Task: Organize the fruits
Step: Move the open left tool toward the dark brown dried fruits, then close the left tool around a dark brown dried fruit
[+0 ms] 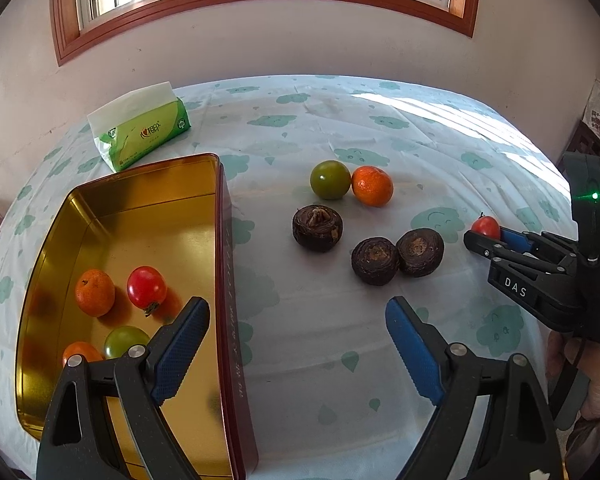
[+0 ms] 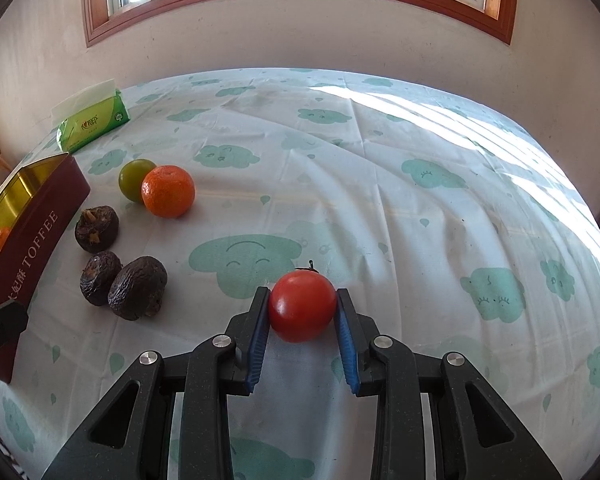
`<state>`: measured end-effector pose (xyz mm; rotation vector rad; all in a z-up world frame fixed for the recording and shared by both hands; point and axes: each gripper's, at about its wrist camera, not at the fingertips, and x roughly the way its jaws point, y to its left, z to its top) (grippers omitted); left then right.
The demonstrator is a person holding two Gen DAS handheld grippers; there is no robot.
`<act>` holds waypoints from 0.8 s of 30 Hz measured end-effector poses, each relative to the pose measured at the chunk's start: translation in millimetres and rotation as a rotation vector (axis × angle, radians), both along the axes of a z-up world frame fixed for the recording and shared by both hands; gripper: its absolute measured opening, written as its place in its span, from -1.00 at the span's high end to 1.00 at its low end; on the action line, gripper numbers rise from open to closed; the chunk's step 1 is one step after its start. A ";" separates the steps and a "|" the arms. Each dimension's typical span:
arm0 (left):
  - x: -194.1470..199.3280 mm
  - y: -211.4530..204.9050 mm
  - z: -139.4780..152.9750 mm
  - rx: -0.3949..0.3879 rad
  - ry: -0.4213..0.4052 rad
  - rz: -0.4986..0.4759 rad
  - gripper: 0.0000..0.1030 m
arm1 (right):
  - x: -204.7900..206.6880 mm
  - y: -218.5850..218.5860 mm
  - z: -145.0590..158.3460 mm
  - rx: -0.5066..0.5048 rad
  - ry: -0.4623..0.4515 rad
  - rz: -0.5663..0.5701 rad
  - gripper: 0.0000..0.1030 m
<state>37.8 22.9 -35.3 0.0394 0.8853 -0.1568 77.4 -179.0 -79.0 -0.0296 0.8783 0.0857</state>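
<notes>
My right gripper [image 2: 302, 304] is shut on a red tomato [image 2: 302, 307], its blue pads pressing both sides just above the tablecloth; the same tomato [image 1: 486, 227] shows in the left wrist view at the far right. My left gripper [image 1: 298, 314] stands open and empty over the near edge of the toffee tin [image 1: 225, 264], which holds two oranges [image 1: 95, 292], a red tomato [image 1: 146, 288] and a green tomato [image 1: 125, 340]. Loose on the cloth lie a green tomato [image 1: 330, 179], an orange [image 1: 372, 185] and three dark water chestnuts [image 1: 317, 227].
A green tissue pack [image 1: 140, 128] lies at the back left near the wall. The table has a cloud-print cloth [image 2: 420, 208] with sunlight across its right side. A person's hand [image 1: 592, 384] holds the right gripper's handle.
</notes>
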 end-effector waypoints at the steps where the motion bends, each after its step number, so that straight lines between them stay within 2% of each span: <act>1: -1.5 1.7 1.8 -0.002 -0.007 0.002 -0.68 | -0.1 0.0 0.1 0.000 0.000 0.000 0.37; 8: -3.8 0.6 4.0 -0.010 -0.009 -0.026 -0.66 | 0.1 -0.4 0.0 0.000 0.000 0.000 0.37; 14: 5.2 -11.8 2.9 0.057 -0.007 0.000 -0.64 | -0.2 -1.2 0.1 0.012 0.000 -0.001 0.36; 17: 4.3 -15.9 10.5 0.064 -0.039 -0.016 -0.50 | -0.3 -2.0 0.4 0.026 0.000 -0.001 0.36; 19: 4.4 -21.1 15.2 0.080 -0.058 -0.028 -0.50 | -0.4 -3.7 0.4 0.038 0.000 -0.001 0.36; 24: 14.8 -37.9 7.9 0.075 -0.019 -0.073 -0.43 | -0.4 -8.0 0.2 0.070 0.000 -0.002 0.36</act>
